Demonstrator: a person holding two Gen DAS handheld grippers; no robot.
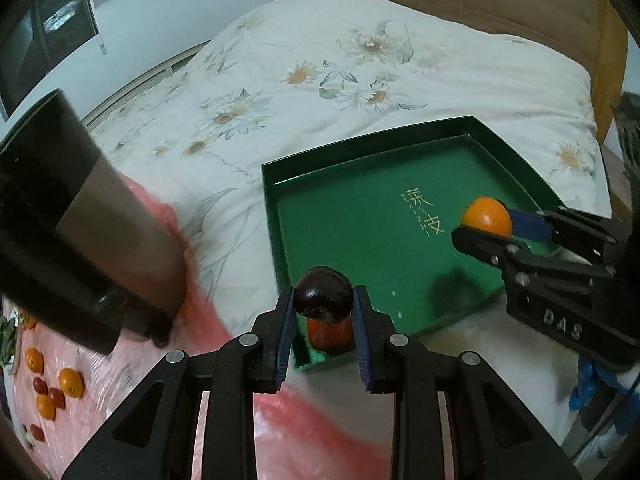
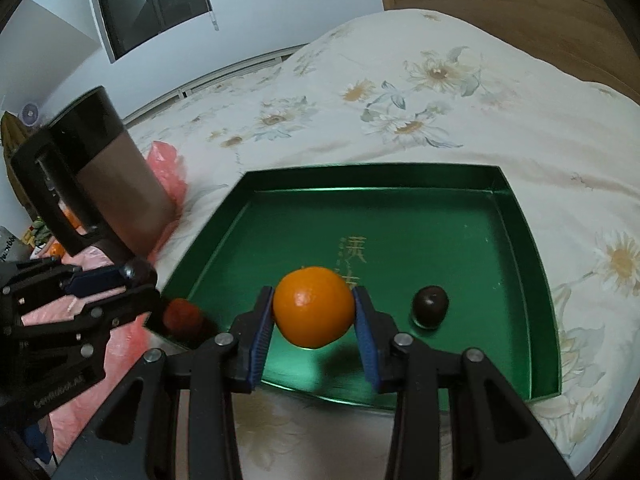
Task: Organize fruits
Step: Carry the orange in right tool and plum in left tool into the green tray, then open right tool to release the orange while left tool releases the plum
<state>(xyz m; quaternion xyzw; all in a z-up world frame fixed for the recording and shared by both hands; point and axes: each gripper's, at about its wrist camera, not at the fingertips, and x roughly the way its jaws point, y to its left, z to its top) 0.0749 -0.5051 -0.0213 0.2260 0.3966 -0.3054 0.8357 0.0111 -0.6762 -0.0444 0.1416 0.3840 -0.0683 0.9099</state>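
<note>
My left gripper (image 1: 323, 300) is shut on a dark, near-black round fruit (image 1: 323, 295), held over the near left corner of the green tray (image 1: 360, 200). A red fruit (image 1: 330, 336) lies in that corner right beneath it. My right gripper (image 2: 314, 308) is shut on an orange (image 2: 314, 306) above the middle of the tray (image 2: 400, 208). Another dark fruit (image 2: 430, 306) rests on the tray floor to its right. The red fruit (image 2: 184, 316) shows at the tray's left corner, beside the left gripper (image 2: 140, 280).
The tray lies on a flowered bed quilt (image 1: 320, 60). A tall brown jug with a black handle (image 2: 112, 184) stands left of the tray on a pink plastic sheet (image 1: 240, 420). Several small oranges and red fruits (image 1: 52, 388) lie on that sheet. A wooden headboard (image 2: 500, 12) is behind.
</note>
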